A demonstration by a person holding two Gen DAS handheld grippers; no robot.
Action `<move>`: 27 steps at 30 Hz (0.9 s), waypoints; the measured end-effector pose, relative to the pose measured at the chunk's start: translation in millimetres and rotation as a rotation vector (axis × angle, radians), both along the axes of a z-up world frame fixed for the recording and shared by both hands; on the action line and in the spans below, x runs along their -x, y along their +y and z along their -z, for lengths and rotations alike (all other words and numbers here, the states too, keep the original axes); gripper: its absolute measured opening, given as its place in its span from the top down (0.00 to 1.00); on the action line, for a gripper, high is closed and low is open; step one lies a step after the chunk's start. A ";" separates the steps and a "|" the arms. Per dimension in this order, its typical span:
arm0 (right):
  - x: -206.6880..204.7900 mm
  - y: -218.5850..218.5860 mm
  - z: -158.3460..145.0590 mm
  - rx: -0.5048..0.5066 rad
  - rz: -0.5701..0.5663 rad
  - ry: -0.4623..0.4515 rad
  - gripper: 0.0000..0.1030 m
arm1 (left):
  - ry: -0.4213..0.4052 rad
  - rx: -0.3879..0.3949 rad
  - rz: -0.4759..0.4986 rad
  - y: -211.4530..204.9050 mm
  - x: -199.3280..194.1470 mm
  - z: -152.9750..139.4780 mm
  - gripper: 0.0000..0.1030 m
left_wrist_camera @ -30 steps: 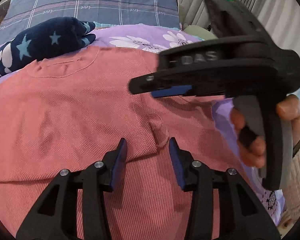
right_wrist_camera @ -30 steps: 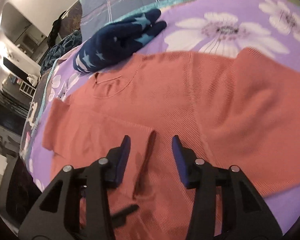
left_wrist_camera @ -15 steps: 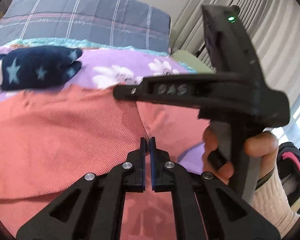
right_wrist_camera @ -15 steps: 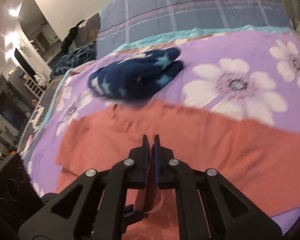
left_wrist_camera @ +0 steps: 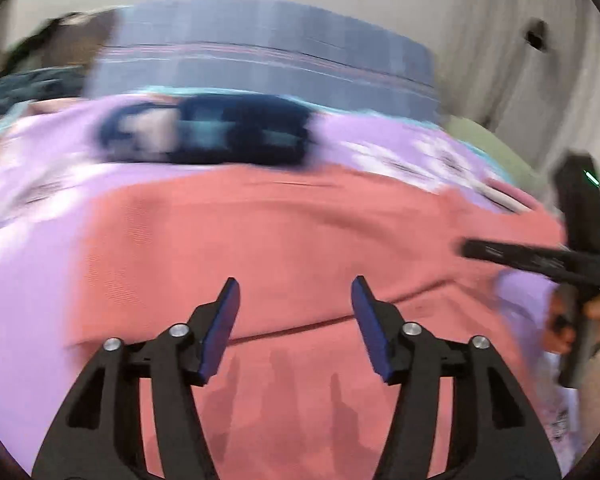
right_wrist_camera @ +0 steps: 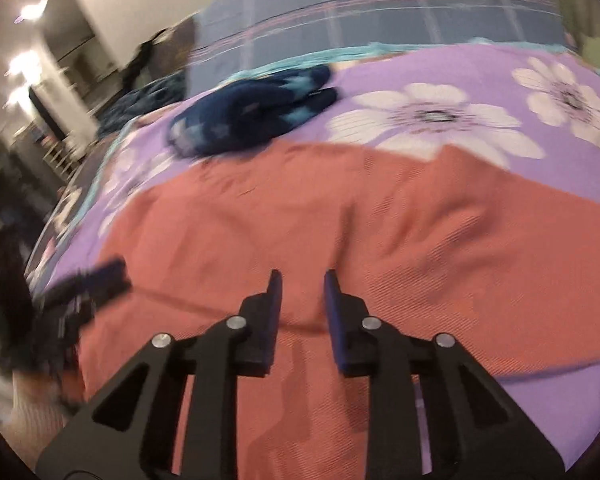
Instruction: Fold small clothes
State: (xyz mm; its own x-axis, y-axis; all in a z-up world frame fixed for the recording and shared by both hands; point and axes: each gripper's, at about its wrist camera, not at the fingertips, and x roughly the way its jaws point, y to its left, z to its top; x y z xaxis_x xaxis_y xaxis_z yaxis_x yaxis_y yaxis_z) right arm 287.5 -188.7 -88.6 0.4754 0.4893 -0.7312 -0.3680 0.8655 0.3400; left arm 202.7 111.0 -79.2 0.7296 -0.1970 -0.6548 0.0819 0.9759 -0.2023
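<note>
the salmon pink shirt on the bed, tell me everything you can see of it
The salmon pink shirt looks like a ribbed or waffle knit. It lies spread nearly flat on the purple flowered bedspread, with a fold edge running across its near part and soft wrinkles in the middle. Its far edge reaches the dark blue starred garment. Both frames are blurred. No pad grips it: the left gripper and right gripper have just opened above it.

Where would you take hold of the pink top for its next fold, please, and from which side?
Probably the near folded edge of the pink top, from the viewer's side, one gripper toward each end. Both the left gripper and right gripper have just been opening, with nothing between their jaws, and hover above it.
</note>
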 end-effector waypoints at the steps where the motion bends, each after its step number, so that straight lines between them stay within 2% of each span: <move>1: 5.3 6.2 0.1 -0.010 -0.030 -0.003 0.77 | 0.001 -0.017 -0.052 17.3 5.9 0.2 0.39; 3: 10.6 18.6 4.9 0.000 -0.069 0.002 0.77 | 0.035 -0.041 -0.153 58.9 12.6 9.1 0.39; 5: 7.1 26.3 20.1 0.067 -0.036 0.032 0.78 | 0.066 -0.055 -0.219 83.3 12.3 16.3 0.39; 6: 3.0 26.1 30.8 0.082 -0.010 0.066 0.81 | 0.079 -0.074 -0.242 92.6 11.1 21.4 0.39; 8: 0.3 18.1 41.2 0.018 0.031 0.088 0.83 | 0.121 -0.144 -0.284 101.0 -1.4 31.5 0.39; 10: 2.8 12.6 39.9 -0.020 0.044 0.091 0.83 | 0.146 -0.158 -0.286 107.7 0.2 38.3 0.39; 12: 5.8 12.2 37.0 -0.006 0.043 0.099 0.83 | 0.155 -0.142 -0.271 110.0 -4.6 41.9 0.39; 18: 10.7 17.0 37.9 0.045 0.047 0.083 0.83 | 0.165 -0.171 -0.285 110.7 -3.4 43.5 0.36; 23: 15.0 15.1 39.5 0.044 0.053 0.069 0.83 | 0.152 -0.291 -0.301 96.8 5.1 40.3 0.36; 25: 19.6 12.0 36.4 0.048 0.070 0.061 0.83 | 0.136 -0.314 -0.302 96.6 10.5 36.6 0.42; 26: 22.0 10.2 33.6 0.050 0.077 0.055 0.83 | 0.129 -0.302 -0.294 98.0 12.9 34.9 0.52; 27: 24.1 7.9 29.8 0.050 0.084 0.046 0.81 | 0.122 -0.279 -0.282 99.3 15.7 32.7 0.56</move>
